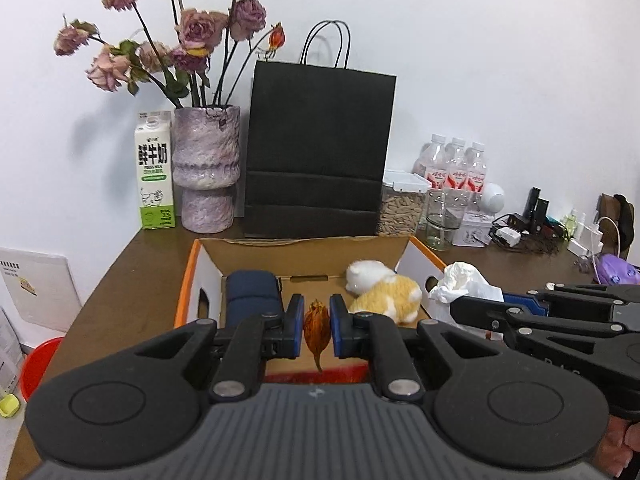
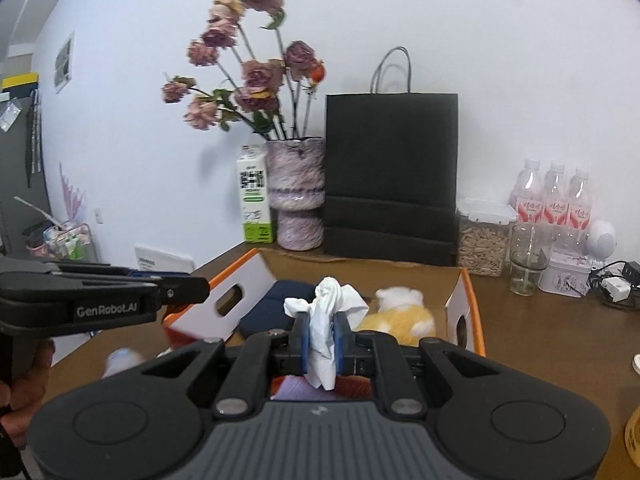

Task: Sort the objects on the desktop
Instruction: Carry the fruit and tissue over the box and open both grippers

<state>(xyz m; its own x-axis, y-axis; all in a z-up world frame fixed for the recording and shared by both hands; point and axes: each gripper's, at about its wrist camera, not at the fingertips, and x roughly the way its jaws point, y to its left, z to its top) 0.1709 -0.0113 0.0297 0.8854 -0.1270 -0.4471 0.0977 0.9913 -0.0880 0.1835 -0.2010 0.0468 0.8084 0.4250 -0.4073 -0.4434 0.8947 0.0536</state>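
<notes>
My left gripper (image 1: pixel 317 330) is shut on a dried orange flower bud (image 1: pixel 317 326) and holds it above the near edge of an open cardboard box (image 1: pixel 184 280). My right gripper (image 2: pixel 322 336) is shut on a crumpled white tissue (image 2: pixel 326 320), also above the box's near edge (image 2: pixel 476 312). Inside the box lie a folded navy pouch (image 1: pixel 252 292) at left and a yellow-and-white plush toy (image 1: pixel 384 292) at right; both also show in the right wrist view, the pouch (image 2: pixel 276 308) and the plush toy (image 2: pixel 404 312). The right gripper with the tissue (image 1: pixel 460 280) shows at the right of the left wrist view.
Behind the box stand a milk carton (image 1: pixel 155 172), a purple vase of dried roses (image 1: pixel 208 168), a black paper bag (image 1: pixel 320 152), a jar of seeds (image 1: pixel 402 208), a glass (image 1: pixel 442 220), three water bottles (image 1: pixel 454 164) and tangled cables (image 1: pixel 520 232). A red bin (image 1: pixel 38 364) sits off the table's left.
</notes>
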